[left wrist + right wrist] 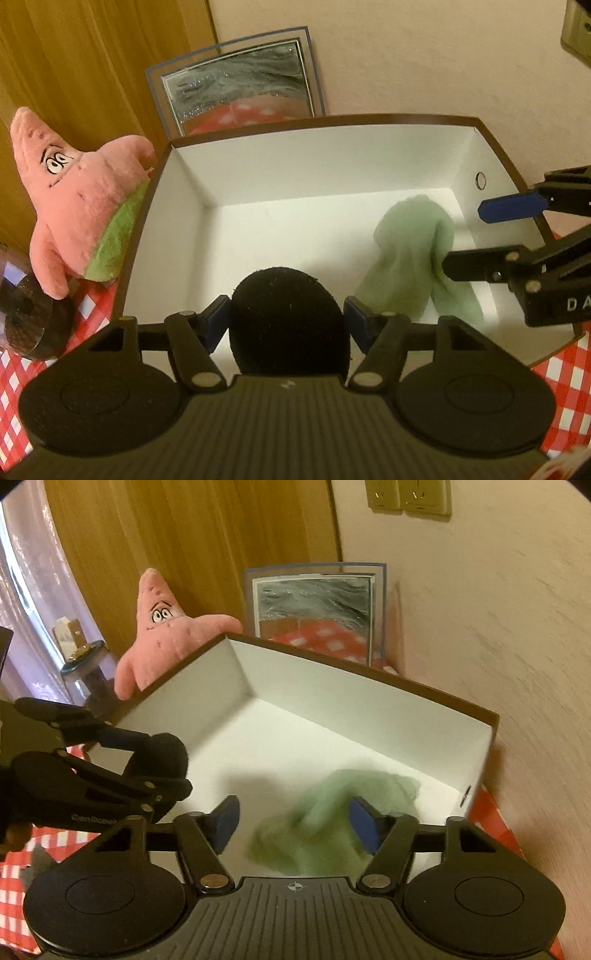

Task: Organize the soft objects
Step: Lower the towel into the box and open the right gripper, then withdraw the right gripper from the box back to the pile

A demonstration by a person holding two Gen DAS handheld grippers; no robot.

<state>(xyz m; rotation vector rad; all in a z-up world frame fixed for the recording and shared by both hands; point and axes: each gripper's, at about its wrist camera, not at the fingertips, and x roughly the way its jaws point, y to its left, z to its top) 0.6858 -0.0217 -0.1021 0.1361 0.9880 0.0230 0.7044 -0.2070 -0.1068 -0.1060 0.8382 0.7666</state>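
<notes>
My left gripper (286, 321) is shut on a black fuzzy soft object (288, 325) and holds it over the near edge of a white box (258, 173) with a brown rim. It also shows in the right wrist view (166, 771). A pale green cloth (410, 254) lies in the box at the right, blurred in the right wrist view (325, 823). My right gripper (293, 823) is open just above the cloth, apart from it. A pink star plush (77, 206) leans outside the box's left wall (173, 635).
A framed picture (240, 81) leans on the wall behind the box. A dark round object (29, 325) sits left of the box on the red checked tablecloth (561, 373). A glass jar (81, 664) stands at far left. Wall sockets (406, 496) are above.
</notes>
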